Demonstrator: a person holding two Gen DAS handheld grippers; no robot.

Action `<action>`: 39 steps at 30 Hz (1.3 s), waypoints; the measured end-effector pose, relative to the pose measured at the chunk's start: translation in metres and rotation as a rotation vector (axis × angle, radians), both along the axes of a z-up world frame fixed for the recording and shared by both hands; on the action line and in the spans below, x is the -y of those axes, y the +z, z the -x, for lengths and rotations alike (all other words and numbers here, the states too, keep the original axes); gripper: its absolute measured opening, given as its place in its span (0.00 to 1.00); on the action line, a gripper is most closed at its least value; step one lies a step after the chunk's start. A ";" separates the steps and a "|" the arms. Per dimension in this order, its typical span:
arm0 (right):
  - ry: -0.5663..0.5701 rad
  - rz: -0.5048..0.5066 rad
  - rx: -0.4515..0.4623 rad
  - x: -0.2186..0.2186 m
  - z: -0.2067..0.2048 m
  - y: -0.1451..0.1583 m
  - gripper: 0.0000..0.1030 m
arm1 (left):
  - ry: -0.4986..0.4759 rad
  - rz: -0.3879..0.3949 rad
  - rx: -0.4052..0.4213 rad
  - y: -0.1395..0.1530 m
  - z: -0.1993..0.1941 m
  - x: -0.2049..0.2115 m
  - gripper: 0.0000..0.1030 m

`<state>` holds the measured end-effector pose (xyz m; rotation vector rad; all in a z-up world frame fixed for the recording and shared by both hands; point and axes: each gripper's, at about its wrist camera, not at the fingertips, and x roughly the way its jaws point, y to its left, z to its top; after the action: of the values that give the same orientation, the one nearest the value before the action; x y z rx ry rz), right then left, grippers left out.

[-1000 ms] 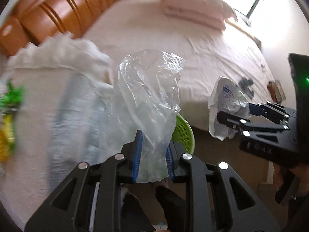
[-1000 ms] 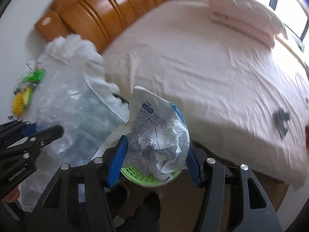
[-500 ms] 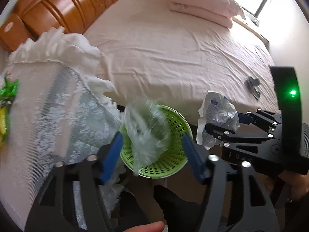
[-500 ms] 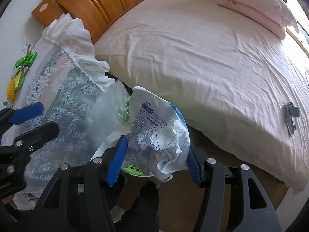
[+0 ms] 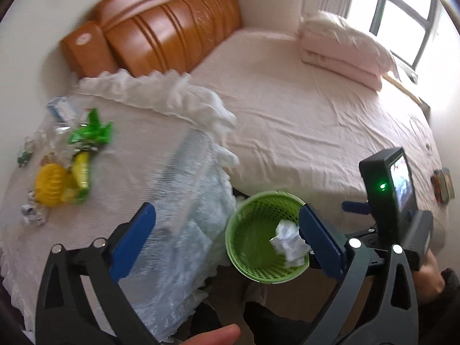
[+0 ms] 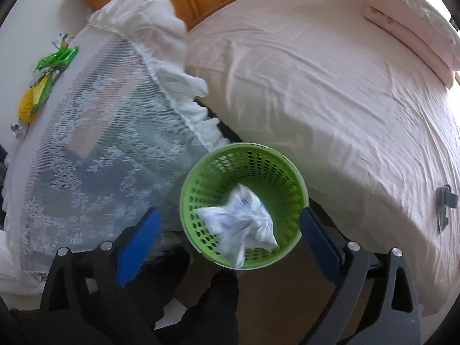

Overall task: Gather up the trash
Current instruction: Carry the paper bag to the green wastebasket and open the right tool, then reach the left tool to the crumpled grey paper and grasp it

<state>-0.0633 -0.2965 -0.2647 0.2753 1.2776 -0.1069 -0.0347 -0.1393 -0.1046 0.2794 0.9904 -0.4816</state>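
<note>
A green perforated waste basket (image 5: 253, 224) (image 6: 207, 178) stands on the floor between the lace-covered side table and the bed. Crumpled white and clear plastic wrappers (image 5: 289, 243) (image 6: 240, 222) lie inside it. My left gripper (image 5: 227, 241) is open and empty, above the table edge and the basket. My right gripper (image 6: 227, 244) is open and empty, directly above the basket; it also shows at the right of the left wrist view (image 5: 385, 230). Green and yellow snack wrappers (image 5: 77, 158) (image 6: 43, 86) lie on the table's far left with small scraps (image 5: 33, 214).
The white lace tablecloth (image 5: 161, 149) (image 6: 115, 132) hangs down beside the basket. A bed with a pink sheet (image 5: 316, 120) (image 6: 330, 92), folded pillows (image 5: 345, 46) and a wooden headboard (image 5: 161, 34) fills the right. A grey clip (image 6: 444, 204) lies on the bed.
Both grippers opened. The clear plastic bag dropped from the left gripper and the white printed wrapper from the right; both now lie in the green basket. The left view swung toward the table.
</note>
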 end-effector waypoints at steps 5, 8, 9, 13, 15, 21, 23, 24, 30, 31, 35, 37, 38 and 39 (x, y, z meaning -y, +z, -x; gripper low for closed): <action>-0.004 0.012 0.059 -0.015 -0.017 0.030 0.97 | 0.088 0.042 0.068 0.030 -0.001 -0.037 0.93; -0.005 0.023 0.111 -0.024 -0.027 0.053 0.98 | 0.174 0.067 0.113 0.046 -0.007 -0.067 0.93; -0.003 0.026 0.128 -0.028 -0.031 0.061 0.98 | 0.214 0.071 0.132 0.051 -0.011 -0.081 0.93; 0.028 0.038 0.219 -0.054 -0.051 0.097 0.98 | 0.339 0.074 0.162 0.059 -0.031 -0.131 0.93; 0.048 0.041 0.252 -0.069 -0.059 0.110 0.98 | 0.394 0.060 0.174 0.057 -0.038 -0.156 0.93; 0.125 0.042 0.295 -0.122 -0.088 0.129 0.98 | 0.526 0.025 0.160 0.039 -0.061 -0.229 0.93; 0.146 0.035 0.289 -0.141 -0.096 0.130 0.98 | 0.552 0.015 0.146 0.028 -0.072 -0.250 0.93; 0.155 0.034 0.286 -0.149 -0.098 0.130 0.98 | 0.559 0.010 0.140 0.022 -0.074 -0.258 0.93; 0.219 0.049 0.258 -0.199 -0.110 0.127 0.98 | 0.562 -0.028 0.089 -0.016 -0.107 -0.299 0.93; 0.228 0.053 0.252 -0.207 -0.111 0.126 0.98 | 0.554 -0.035 0.077 -0.022 -0.112 -0.303 0.93; 0.242 0.056 0.225 -0.228 -0.119 0.119 0.98 | 0.527 -0.025 0.024 -0.047 -0.136 -0.316 0.93; 0.246 0.059 0.213 -0.235 -0.121 0.115 0.98 | 0.523 -0.023 0.011 -0.057 -0.144 -0.318 0.93; 0.248 0.061 0.205 -0.239 -0.123 0.113 0.98 | 0.522 -0.023 0.004 -0.061 -0.148 -0.319 0.93; 0.249 0.062 0.199 -0.241 -0.124 0.112 0.98 | 0.520 -0.017 -0.006 -0.067 -0.152 -0.320 0.93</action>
<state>0.0608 -0.0554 -0.1523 0.0697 1.0987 0.0918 0.1178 0.1811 -0.1715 0.0290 1.0275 -0.0005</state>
